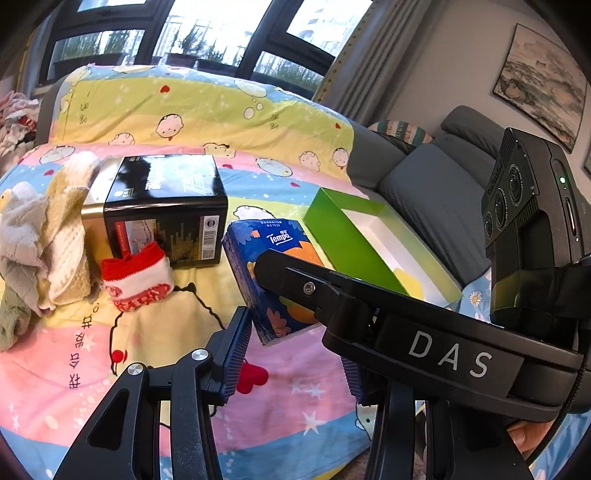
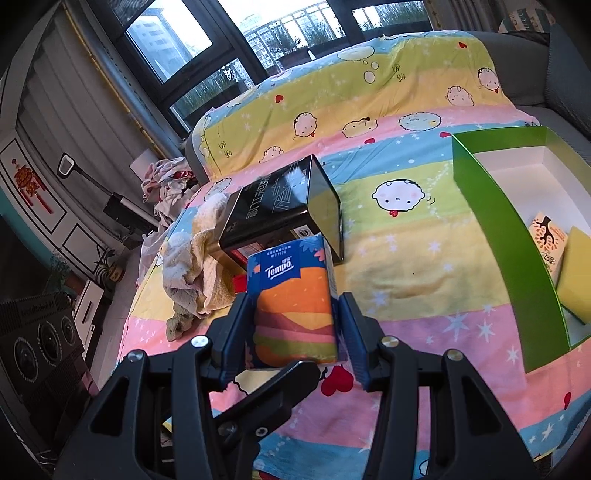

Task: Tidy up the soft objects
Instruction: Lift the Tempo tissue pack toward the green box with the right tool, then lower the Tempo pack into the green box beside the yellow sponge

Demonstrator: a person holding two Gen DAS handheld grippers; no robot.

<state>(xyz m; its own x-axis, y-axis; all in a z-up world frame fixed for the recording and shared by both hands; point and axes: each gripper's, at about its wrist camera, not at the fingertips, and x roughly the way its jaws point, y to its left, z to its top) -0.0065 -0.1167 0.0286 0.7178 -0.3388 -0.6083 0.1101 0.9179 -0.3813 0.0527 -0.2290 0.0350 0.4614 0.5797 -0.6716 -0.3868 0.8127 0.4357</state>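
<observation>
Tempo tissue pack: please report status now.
Right hand-held gripper open, straddling Tempo tissue pack. Left hand-held gripper open, holding nothing. Green box to the right; black box behind the pack.

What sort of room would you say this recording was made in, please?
Probably a home living room: a grey sofa draped with a cartoon blanket, big windows behind it, and a framed painting on the wall.

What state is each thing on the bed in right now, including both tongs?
Tempo tissue pack: upright, between the right tongs' fingers.
Right tongs: open around the pack, not clamped.
Left tongs: open, holding nothing.
Green box: open, holding a yellow sponge and a small carton.
Black box: closed.
Red-and-white sock: crumpled, loose.
Towels: heaped, unfolded.
</observation>
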